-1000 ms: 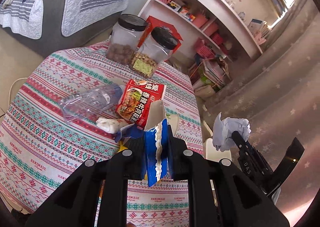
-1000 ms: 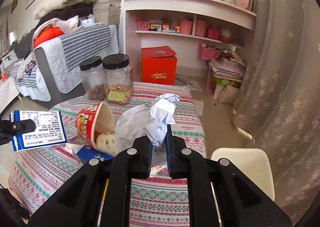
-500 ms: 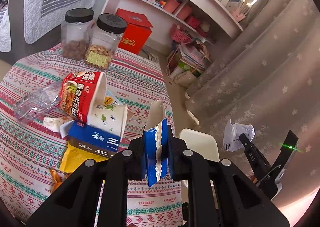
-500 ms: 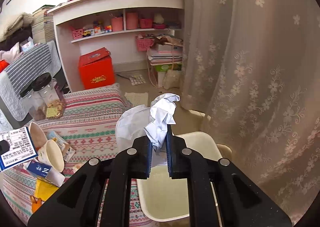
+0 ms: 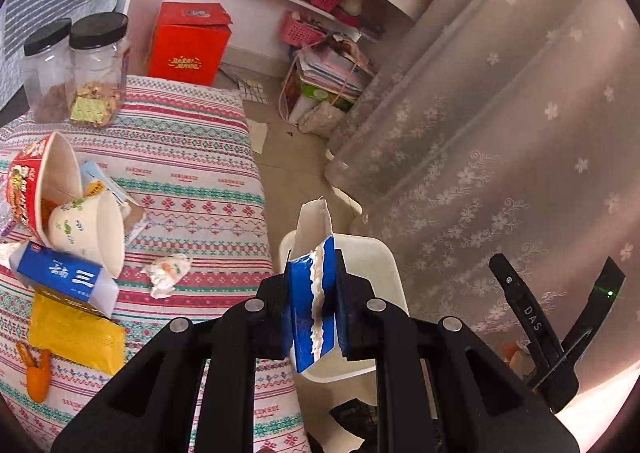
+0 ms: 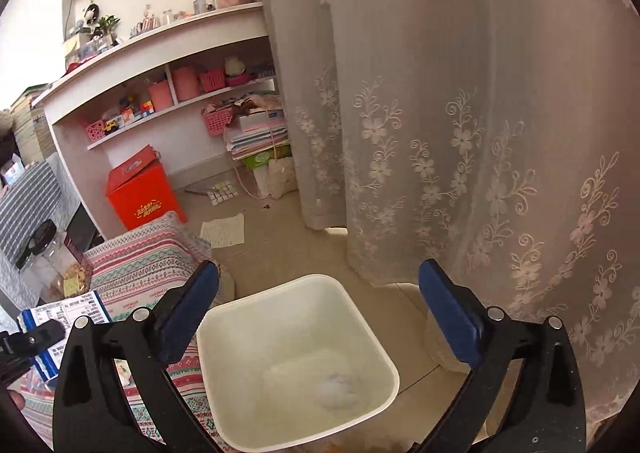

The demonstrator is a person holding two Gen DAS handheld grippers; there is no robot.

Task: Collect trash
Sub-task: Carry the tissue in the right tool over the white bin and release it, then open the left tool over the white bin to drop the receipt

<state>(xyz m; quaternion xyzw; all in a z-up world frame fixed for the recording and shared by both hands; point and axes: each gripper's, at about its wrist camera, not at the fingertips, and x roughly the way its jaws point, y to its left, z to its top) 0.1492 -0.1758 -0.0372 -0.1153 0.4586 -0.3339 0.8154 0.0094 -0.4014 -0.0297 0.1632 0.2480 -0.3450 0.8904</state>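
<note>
The bin (image 6: 298,363) is smooth cream plastic, squarish with rounded corners, standing on the floor just beside the desk (image 5: 192,157), which wears a woven cloth of red, green and white bands. A pale crumpled wad (image 6: 338,389) lies at the bin's bottom.

The left gripper (image 5: 311,305) points down and forward over the desk's edge toward the bin, its fingers (image 5: 270,317) clamped tight on a torn blue carton (image 5: 308,293) with ragged white edges and a grey cardboard inside, which stands upright between them. The right gripper (image 6: 316,313) hangs tilted down above the bin's mouth; its jaws are opening, spread wide, with nothing between the blue pads (image 6: 450,317).

On the desk lie more scraps: a red noodle cup (image 5: 36,181) on its side with a white paper cup (image 5: 86,229) nested against it, a blue box (image 5: 64,281), a glossy yellow packet (image 5: 76,337) and a crumpled tissue (image 5: 166,273). Two clear jars (image 5: 96,69) with black lids stand at the far edge.
</note>
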